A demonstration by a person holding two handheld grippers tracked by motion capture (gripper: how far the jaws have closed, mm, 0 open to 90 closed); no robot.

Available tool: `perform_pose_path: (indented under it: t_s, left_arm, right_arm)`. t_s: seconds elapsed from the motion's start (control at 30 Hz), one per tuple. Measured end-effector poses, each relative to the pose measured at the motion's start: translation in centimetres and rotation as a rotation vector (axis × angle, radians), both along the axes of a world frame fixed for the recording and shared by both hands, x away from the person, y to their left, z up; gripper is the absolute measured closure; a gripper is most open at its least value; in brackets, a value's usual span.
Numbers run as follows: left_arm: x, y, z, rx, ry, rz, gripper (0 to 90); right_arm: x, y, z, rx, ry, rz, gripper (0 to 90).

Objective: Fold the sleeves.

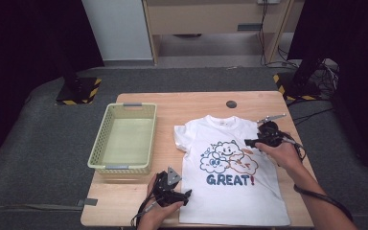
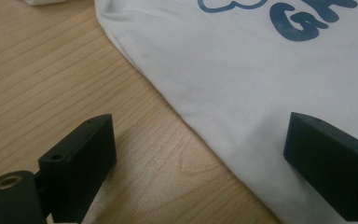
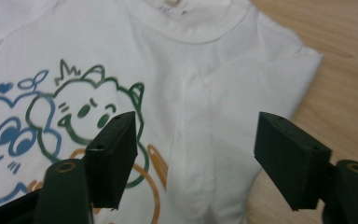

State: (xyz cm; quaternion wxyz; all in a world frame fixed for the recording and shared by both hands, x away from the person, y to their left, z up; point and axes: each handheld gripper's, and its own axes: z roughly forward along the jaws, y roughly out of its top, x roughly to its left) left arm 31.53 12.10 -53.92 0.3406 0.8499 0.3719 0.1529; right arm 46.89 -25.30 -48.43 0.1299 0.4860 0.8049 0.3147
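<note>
Fold barely begun: T-shirt [image 1: 232,167] lies mostly flat mid-frame on the table [image 1: 191,103].
My left hand-held gripper [image 2: 200,140] and right hand-held gripper [image 3: 196,149] are both spread, pinching nothing; basket [image 1: 106,139] at left empty.

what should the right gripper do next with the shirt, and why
Probably lower the right gripper and close on the right sleeve fold of the t-shirt: its jaws stand open above that cloth, gripping nothing, and the shirt lies flat on the table.
</note>
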Motion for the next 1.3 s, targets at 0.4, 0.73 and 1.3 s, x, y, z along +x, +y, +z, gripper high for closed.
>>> perform_pose_path:
  t_s: [0.4,0.73,1.3]
  left_arm:
    - [0.4,-0.5,0.7,-0.047,-0.009,-0.025,8.0]
    - [2.1,-2.3,1.5,-0.014,-0.031,-0.031,9.7]
    - [8.9,-5.6,5.4,-0.003,-0.079,0.054,13.2]
  right_arm:
    - [-4.9,1.3,-5.3,-0.021,-0.066,0.075,6.1]
    - [-5.6,1.2,-6.4,-0.011,-0.153,0.090,1.7]
    - [-5.3,0.8,-6.4,-0.017,-0.154,0.080,1.1]
